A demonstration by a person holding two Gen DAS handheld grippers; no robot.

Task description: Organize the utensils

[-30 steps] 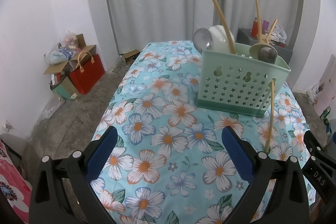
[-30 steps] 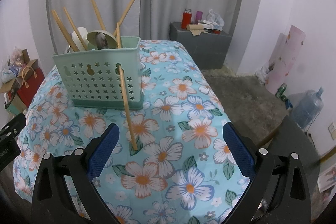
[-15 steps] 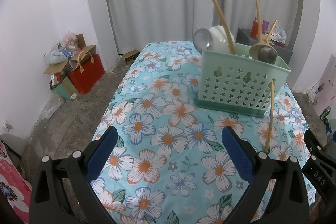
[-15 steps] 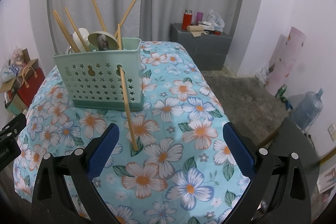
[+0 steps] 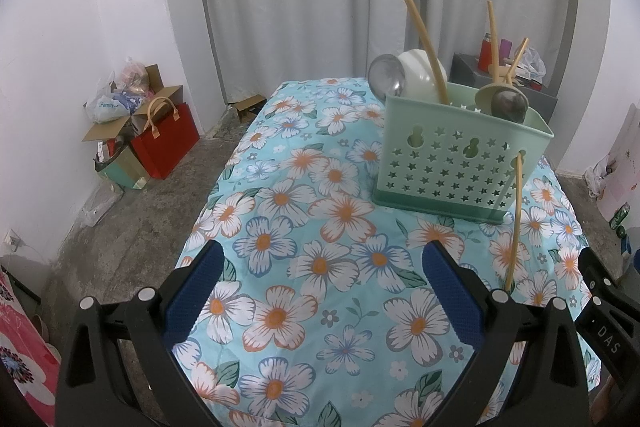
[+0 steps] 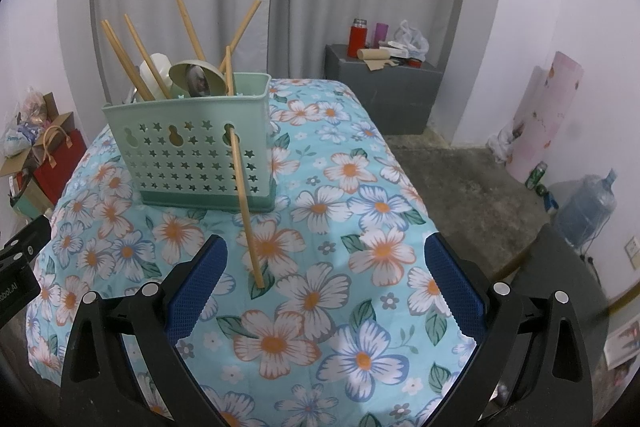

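Note:
A pale green perforated utensil basket (image 5: 460, 163) (image 6: 192, 155) stands on the floral tablecloth and holds several wooden chopsticks, spoons and ladles. One loose chopstick (image 5: 514, 223) (image 6: 245, 203) leans against the basket's front wall, its lower tip resting on the cloth. My left gripper (image 5: 320, 291) is open, low over the near cloth, left of that chopstick. Just right of the chopstick's lower tip, my right gripper (image 6: 326, 287) also stands open. Nothing lies between either pair of blue pads.
The table (image 5: 312, 195) is small and drops off to bare concrete floor on all sides. Bags and boxes (image 5: 140, 131) sit by the left wall. A grey cabinet (image 6: 384, 83) with bottles stands behind, and a water jug (image 6: 588, 211) at the right.
The right wrist view has drifted slightly, so the basket and chopstick sit a touch further right in it. The left gripper has not visibly moved. Both stay open.

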